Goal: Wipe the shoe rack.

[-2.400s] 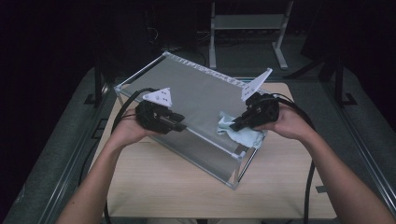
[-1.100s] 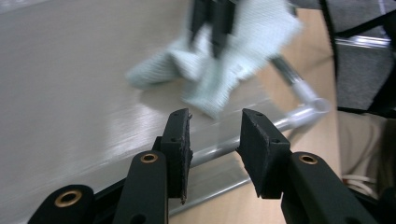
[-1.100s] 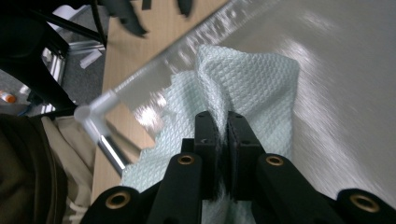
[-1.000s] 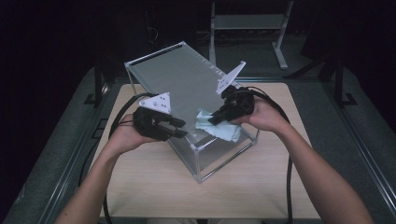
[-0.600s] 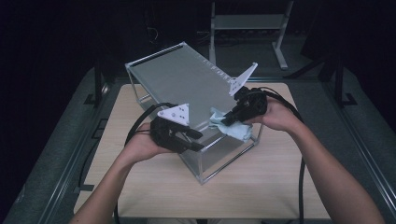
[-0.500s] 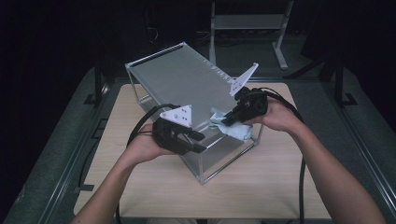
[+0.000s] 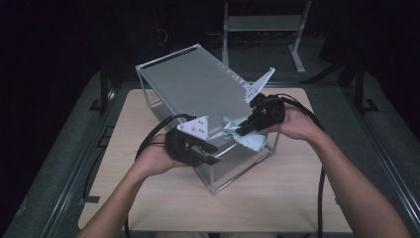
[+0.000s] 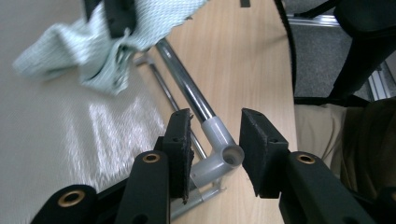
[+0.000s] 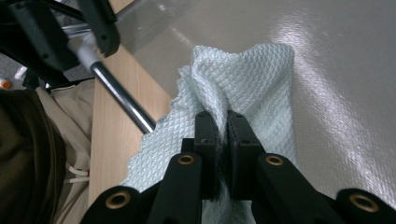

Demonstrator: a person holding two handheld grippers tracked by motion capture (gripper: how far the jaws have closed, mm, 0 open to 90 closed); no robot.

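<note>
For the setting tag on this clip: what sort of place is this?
Probably a lab recording station, not a home: a bare light wooden table in a dark room, a grey metal stand behind, and a clear metal-framed box being wiped with a pale green cloth.

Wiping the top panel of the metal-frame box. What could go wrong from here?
1. The left claw straddles the grey corner joint with a gap at one pad; the jaws have just been closing, so if the grip stays loose the box may shift under the wiping.
2. The right claw pinches only a fold of the cloth; it could pull free or bunch.
</note>
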